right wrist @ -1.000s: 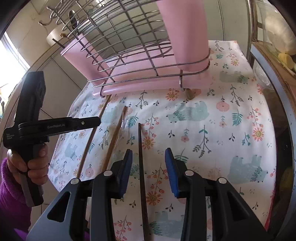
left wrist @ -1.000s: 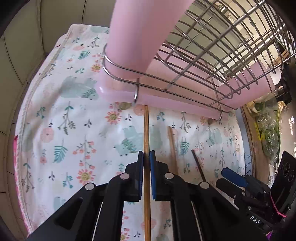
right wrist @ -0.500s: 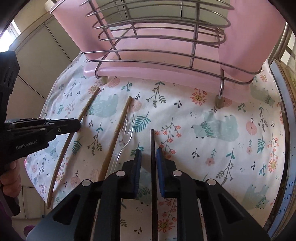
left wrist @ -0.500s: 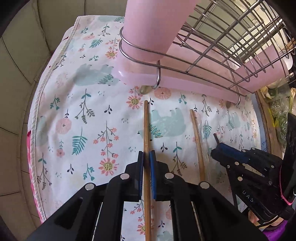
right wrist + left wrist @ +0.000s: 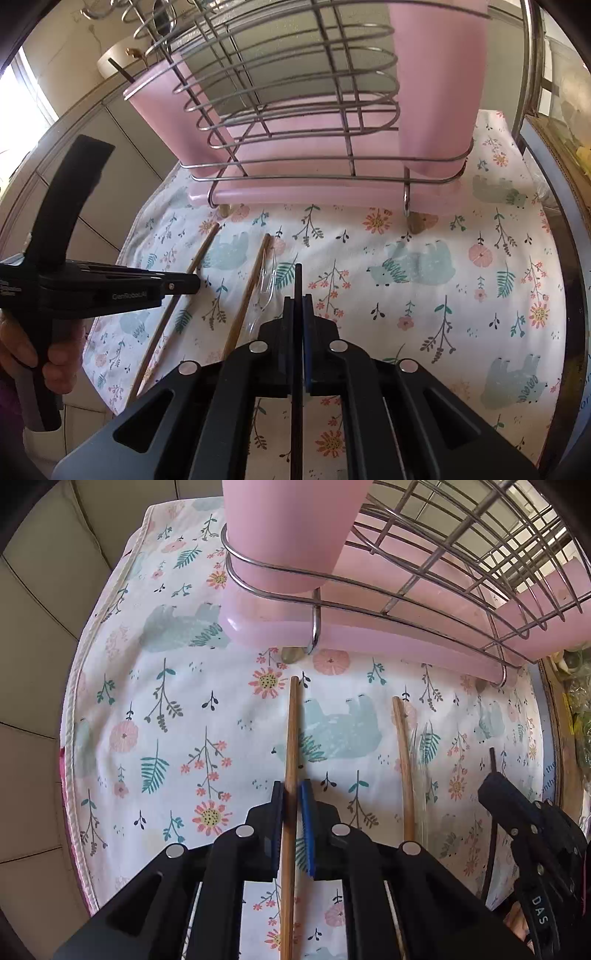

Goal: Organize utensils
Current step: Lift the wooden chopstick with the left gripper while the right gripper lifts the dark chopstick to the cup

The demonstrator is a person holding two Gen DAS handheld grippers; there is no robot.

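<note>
Here — floral cloth (image 5: 155,716), beige tiled wall (image 5: 40,635).

You get bright daylight from a blown-out window (image 5: 22,96) far left; both views stay sharp, bending and darkening at the edges.

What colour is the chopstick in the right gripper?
Black, or very dark, chopstick; clearest in the right wrist view.

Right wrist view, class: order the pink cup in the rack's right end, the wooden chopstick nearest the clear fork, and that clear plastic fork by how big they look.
1. Pink cup, clearly largest.
2. Wooden chopstick.
3. Clear plastic fork, smallest, though its faint outline and hidden handle end leave that unsure.
</note>
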